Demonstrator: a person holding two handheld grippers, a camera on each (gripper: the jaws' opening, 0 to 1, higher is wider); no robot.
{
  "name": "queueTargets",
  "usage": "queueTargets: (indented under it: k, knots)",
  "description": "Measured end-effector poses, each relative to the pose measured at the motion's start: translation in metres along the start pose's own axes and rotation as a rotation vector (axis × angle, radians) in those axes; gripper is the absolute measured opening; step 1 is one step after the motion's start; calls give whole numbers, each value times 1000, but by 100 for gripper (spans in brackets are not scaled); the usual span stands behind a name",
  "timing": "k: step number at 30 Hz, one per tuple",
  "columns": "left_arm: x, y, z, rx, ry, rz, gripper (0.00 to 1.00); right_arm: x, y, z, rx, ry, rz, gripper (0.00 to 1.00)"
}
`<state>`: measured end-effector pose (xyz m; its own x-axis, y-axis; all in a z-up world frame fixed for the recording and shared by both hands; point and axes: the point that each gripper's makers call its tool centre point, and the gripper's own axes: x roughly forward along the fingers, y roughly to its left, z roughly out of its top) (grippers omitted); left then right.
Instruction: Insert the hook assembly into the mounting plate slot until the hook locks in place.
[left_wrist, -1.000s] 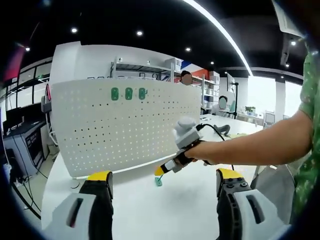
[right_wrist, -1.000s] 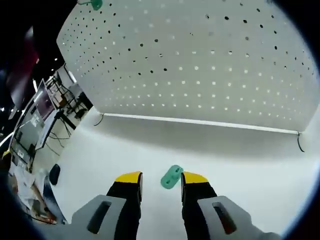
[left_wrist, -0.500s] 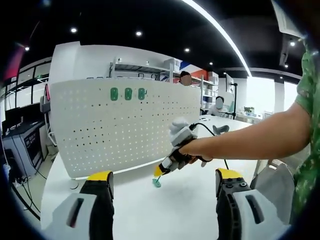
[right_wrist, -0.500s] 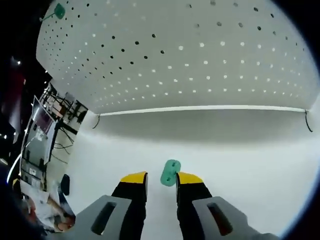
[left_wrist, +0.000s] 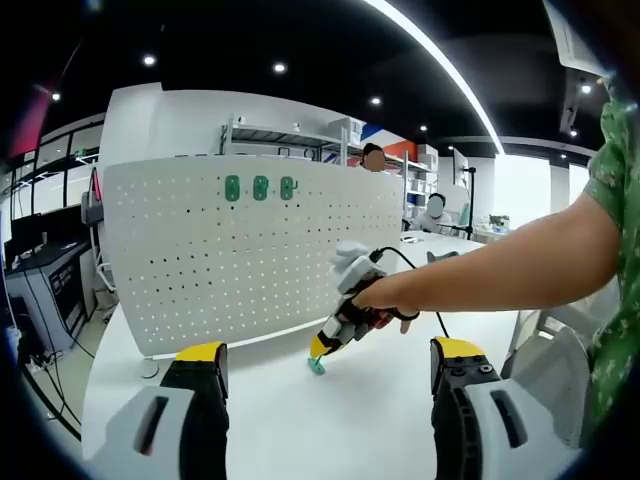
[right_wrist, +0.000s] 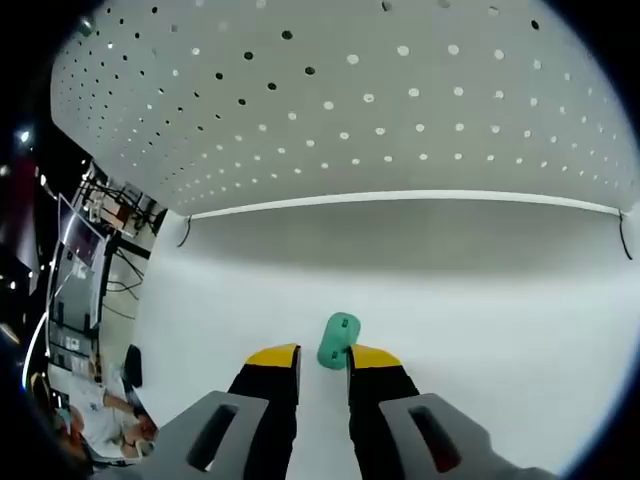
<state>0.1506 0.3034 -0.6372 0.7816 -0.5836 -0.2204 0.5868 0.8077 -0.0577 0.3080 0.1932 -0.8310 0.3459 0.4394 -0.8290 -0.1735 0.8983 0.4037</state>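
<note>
Green hook (right_wrist: 338, 341) low over the white table (right_wrist: 500, 330), pinched between right gripper (right_wrist: 322, 357) jaws for carrying toward the pegboard (left_wrist: 250, 250); left gripper (left_wrist: 320, 360) spread, idle.

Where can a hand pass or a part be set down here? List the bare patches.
Free: the white table between the left gripper jaws and the pegboard's foot; also the strip ahead of the green hook up to the pegboard in the right gripper view. Crowded: around the right gripper at the hook, and the pegboard's top, where three green hooks hang.
</note>
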Motion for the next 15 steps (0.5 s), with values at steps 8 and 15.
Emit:
queueTargets:
  k: [8, 15]
  knots:
    - [-1, 3, 0, -4, -2, 6, 85, 9, -1, -5, -54, 75, -29, 15]
    - [-1, 7, 0, -8, -1, 14, 85, 14, -5, -4, -76, 98, -49, 13]
